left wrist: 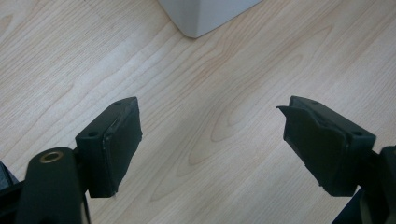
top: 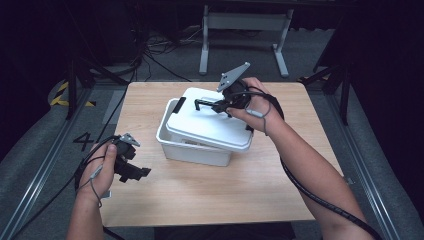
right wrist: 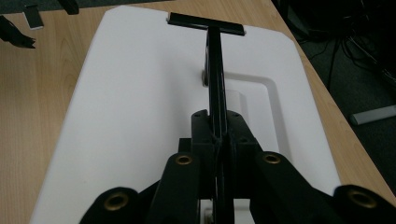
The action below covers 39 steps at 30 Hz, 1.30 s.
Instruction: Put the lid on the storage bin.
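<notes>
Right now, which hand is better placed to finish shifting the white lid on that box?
Probably the right: its tongs are shut on the black handle of the white plastic lid, askew on the white box. The left tongs hang open over bare table.

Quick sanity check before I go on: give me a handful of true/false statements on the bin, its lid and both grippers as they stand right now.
1. The right gripper is shut on the lid's black handle. True.
2. The left gripper holds a corner of the white bin. False: its jaws stand wide apart over bare wooden table, with nothing between them.
3. The white lid sits skewed on the white bin, so part of the bin's rim shows at the left in the high view. True.
4. The bin stands on the floor beside the table. False: it stands on the tabletop.
5. The left gripper touches the lid. False: it is apart from it, near the table's front left.
</notes>
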Motion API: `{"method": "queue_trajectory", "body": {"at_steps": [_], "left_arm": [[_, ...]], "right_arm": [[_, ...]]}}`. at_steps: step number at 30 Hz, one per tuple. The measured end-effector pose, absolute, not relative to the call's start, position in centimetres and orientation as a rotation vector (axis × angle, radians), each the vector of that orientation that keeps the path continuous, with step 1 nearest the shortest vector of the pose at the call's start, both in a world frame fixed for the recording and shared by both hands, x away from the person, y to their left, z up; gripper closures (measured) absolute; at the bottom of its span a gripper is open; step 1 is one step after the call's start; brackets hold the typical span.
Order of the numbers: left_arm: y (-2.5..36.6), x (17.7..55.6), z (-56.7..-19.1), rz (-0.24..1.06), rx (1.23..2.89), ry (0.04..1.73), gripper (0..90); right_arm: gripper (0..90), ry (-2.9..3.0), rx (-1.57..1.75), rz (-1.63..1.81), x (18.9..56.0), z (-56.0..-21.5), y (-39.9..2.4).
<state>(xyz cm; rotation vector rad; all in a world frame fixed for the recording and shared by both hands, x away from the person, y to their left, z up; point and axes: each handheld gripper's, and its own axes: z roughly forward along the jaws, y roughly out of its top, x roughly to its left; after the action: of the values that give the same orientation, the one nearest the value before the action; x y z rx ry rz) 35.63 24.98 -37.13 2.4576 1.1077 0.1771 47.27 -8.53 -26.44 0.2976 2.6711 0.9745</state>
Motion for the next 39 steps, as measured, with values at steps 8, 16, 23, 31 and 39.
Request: {"method": "queue_trajectory", "body": {"at_steps": [8,16,23,31,39], "left_arm": [[25.7,34.9,-37.2,0.188,2.454,1.119,19.8],[26.1,34.3,-37.4,0.183,2.449,1.145,19.8],[26.4,34.1,-37.3,0.19,2.441,1.152,19.8],[26.2,34.2,-37.3,0.189,2.445,1.146,19.8],[26.1,34.4,-37.3,0.185,2.451,1.142,19.8]], "right_arm": [[84.5,2.687,0.252,0.997,47.6,-27.1,-6.6],[84.5,2.717,0.196,1.001,48.6,-28.6,-4.9],[84.4,2.735,0.201,1.01,49.3,-29.7,-4.8],[84.2,2.752,0.176,1.01,49.6,-30.1,-5.0],[84.3,2.782,0.186,0.97,49.8,-30.1,-5.6]]}}
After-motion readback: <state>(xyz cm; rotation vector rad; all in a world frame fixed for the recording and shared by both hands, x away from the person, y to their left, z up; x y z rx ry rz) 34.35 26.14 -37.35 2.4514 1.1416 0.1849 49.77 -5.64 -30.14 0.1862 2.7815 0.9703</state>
